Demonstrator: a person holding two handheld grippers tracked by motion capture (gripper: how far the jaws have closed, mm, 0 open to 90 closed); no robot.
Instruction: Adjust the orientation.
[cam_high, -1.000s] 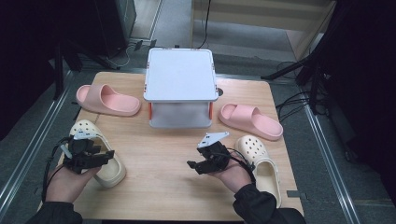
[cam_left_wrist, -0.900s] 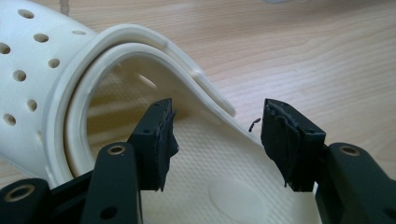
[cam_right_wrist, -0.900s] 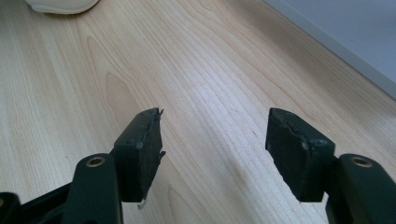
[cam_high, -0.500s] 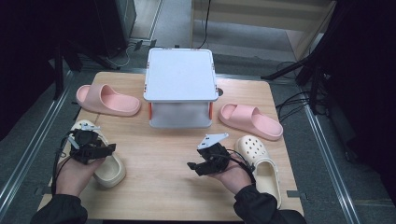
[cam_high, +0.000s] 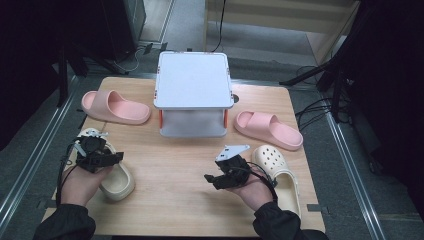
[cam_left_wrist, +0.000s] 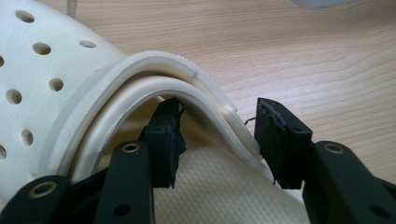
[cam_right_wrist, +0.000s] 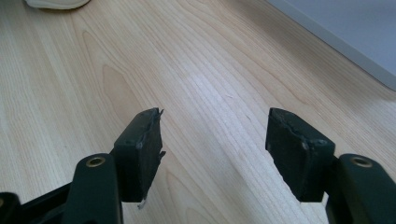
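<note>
Two grippers are working over a wooden table (cam_high: 190, 170). Left gripper (cam_high: 107, 159) is sitting at the table's 8 o'clock, over a cream clog (cam_high: 117, 180). In the left gripper view, the jaws are straddling the clog's side wall (cam_left_wrist: 205, 107) at the foot opening: one jaw is standing inside the shoe, the other outside over the wood. Jaws have just been closing, with the wall between them. Inner pad is looking to be at or against the wall; outer pad is standing just off it, a sliver of gap showing. Not yet a firm pinch as far as the view tells. Holes of the clog's toe cap are showing at 9 to 10 o'clock in that view.

Right gripper (cam_high: 215, 179) is hanging at the table's 5 o'clock, in the person's right hand (cam_high: 250, 187). Its jaws are standing wide apart, nothing between them, only bare wood beneath in the right gripper view. Second cream clog (cam_high: 277, 170) is lying just beside that hand, toward 4 o'clock, untouched.

White box (cam_high: 192, 95) is standing at the table's 12 o'clock, its pale edge crossing the 2 o'clock corner of the right gripper view. Pink slide (cam_high: 115, 107) is lying at 10 o'clock; another pink slide (cam_high: 267, 130) is lying at 2 to 3 o'clock, just beside the box. Both are well apart from the grippers.
</note>
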